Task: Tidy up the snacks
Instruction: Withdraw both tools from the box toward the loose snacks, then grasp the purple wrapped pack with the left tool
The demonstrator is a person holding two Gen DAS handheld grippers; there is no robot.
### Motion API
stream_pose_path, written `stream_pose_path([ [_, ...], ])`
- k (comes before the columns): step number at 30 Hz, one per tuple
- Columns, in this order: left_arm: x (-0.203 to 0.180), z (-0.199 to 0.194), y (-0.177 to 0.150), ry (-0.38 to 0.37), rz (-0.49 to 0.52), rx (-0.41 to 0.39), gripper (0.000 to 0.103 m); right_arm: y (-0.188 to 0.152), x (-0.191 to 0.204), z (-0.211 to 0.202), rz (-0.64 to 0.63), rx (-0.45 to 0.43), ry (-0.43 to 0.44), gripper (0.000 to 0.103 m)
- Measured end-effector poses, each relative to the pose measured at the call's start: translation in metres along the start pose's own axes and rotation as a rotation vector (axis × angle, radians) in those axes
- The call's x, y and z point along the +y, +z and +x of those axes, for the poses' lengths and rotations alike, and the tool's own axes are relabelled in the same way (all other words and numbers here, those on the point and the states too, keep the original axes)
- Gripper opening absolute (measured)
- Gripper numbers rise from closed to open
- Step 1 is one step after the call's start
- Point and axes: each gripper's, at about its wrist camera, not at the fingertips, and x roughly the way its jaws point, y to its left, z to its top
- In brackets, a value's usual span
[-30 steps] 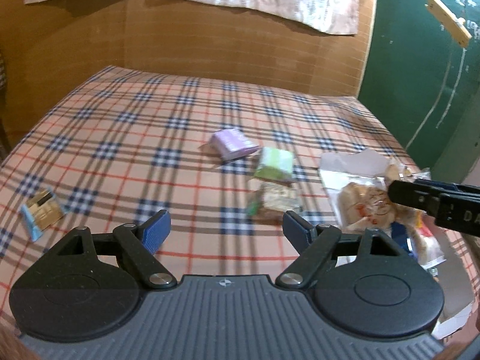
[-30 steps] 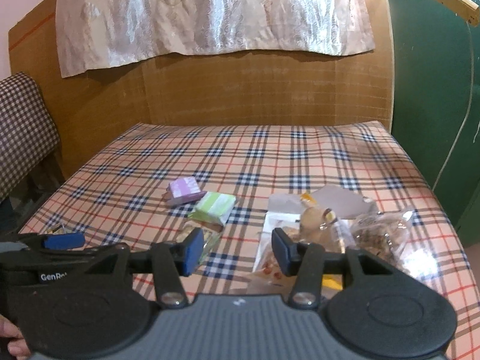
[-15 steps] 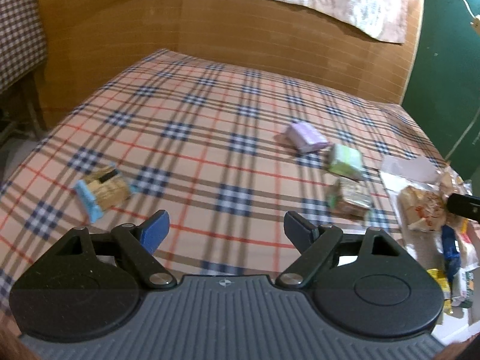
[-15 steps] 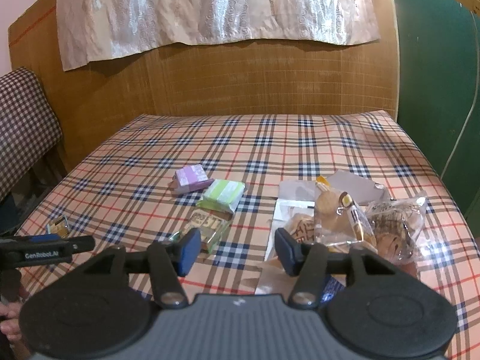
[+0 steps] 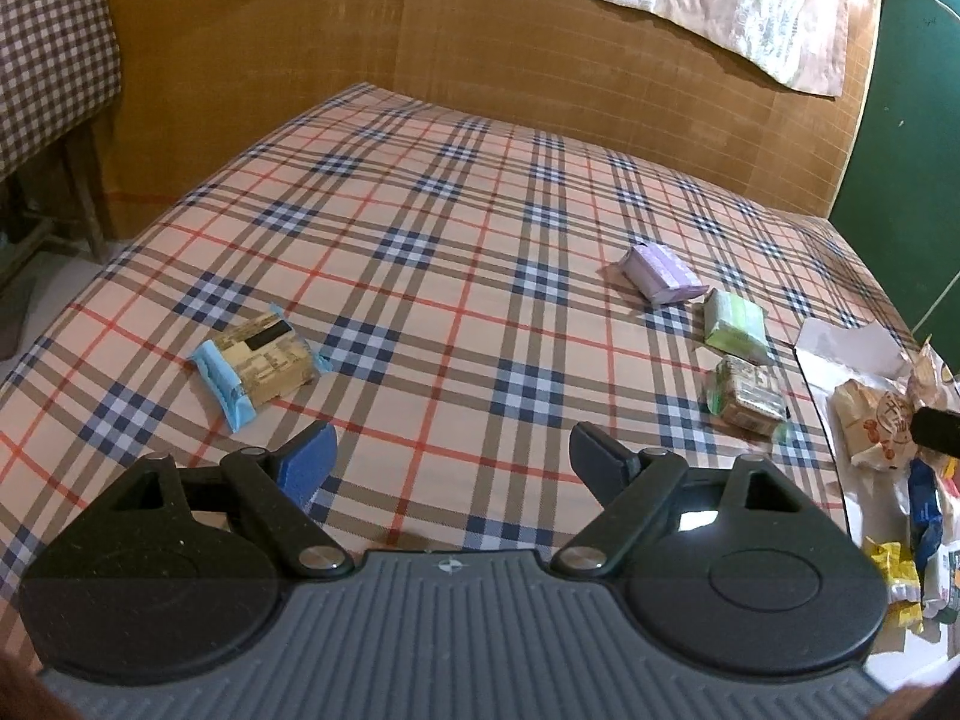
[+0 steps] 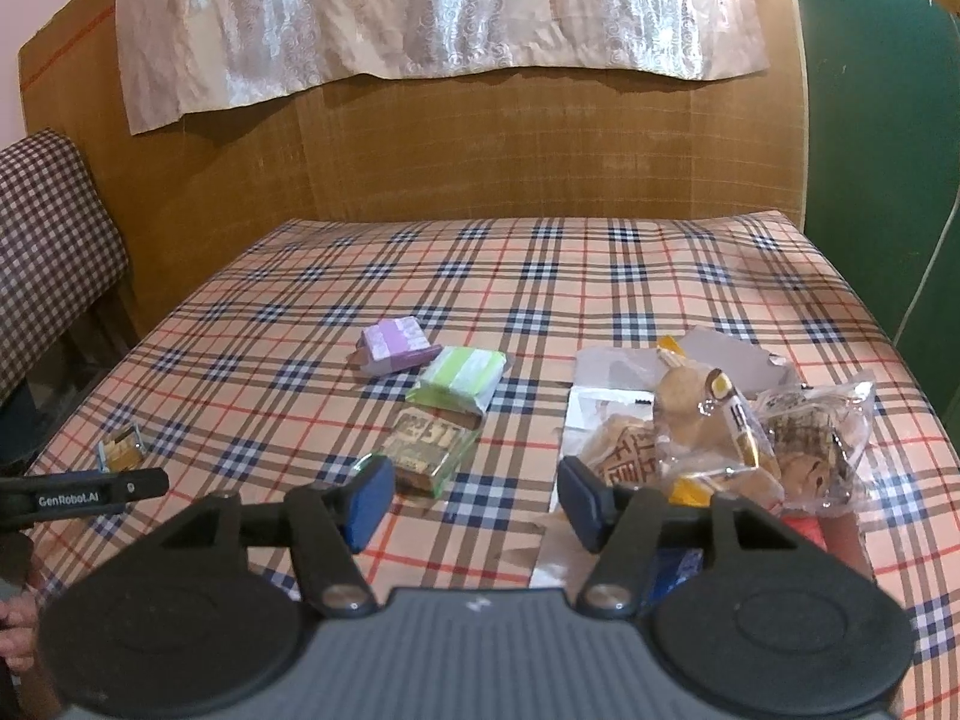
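While three wrapped snacks already lie in a row, purple pack [image 5: 660, 273], green pack [image 5: 734, 324] and tan biscuit pack [image 5: 747, 398], the stray blue-edged pack [image 5: 258, 360] lies well left of the purple pack. Left tongs [image 5: 450, 457] hang wide open and empty near it; reaching and closing seems next. Right tongs [image 6: 474, 498] are opening, nothing between them. Right of the purple pack, a loose heap of bagged snacks [image 6: 720, 438]; no container visible.
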Motion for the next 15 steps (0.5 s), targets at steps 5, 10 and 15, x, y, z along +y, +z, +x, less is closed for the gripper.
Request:
stream_pose_path([
  [5,-0.011,0.006,0.009,-0.013,0.008,-0.005,0.103,0.000,-0.002,0.006,0.020,0.011,-0.008,0.061],
  [10,-0.042,0.022,0.028,-0.056,0.044,-0.011,0.103,0.000,0.001,0.013,0.022,0.018,-0.006,0.062],
  [15,-0.078,0.049,0.058,-0.090,0.047,-0.017,0.103,0.000,0.003,0.014,0.019,0.015,0.004,0.063],
])
